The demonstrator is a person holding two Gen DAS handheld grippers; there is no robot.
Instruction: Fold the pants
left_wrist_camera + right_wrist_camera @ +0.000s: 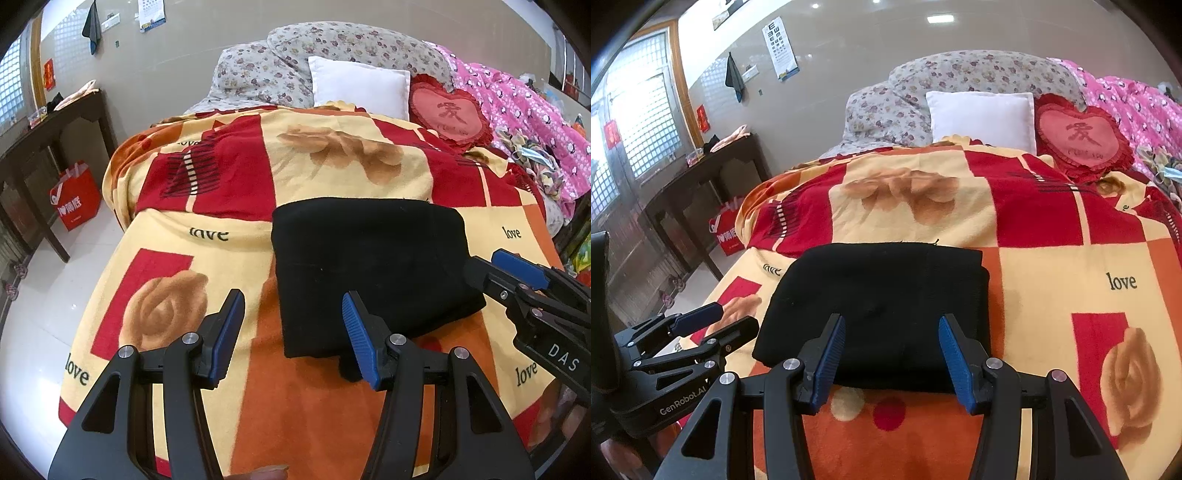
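Black pants lie folded, compact; both tools wide, holding nothing.

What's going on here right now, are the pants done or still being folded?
The black pants lie folded into a compact rectangle on the rose-patterned blanket covering the bed. A person holds both grippers just short of the bundle's near edge. The left gripper and the right gripper are both open and grip nothing. The fold looks finished or nearly so; neither gripper has hold of the fabric.
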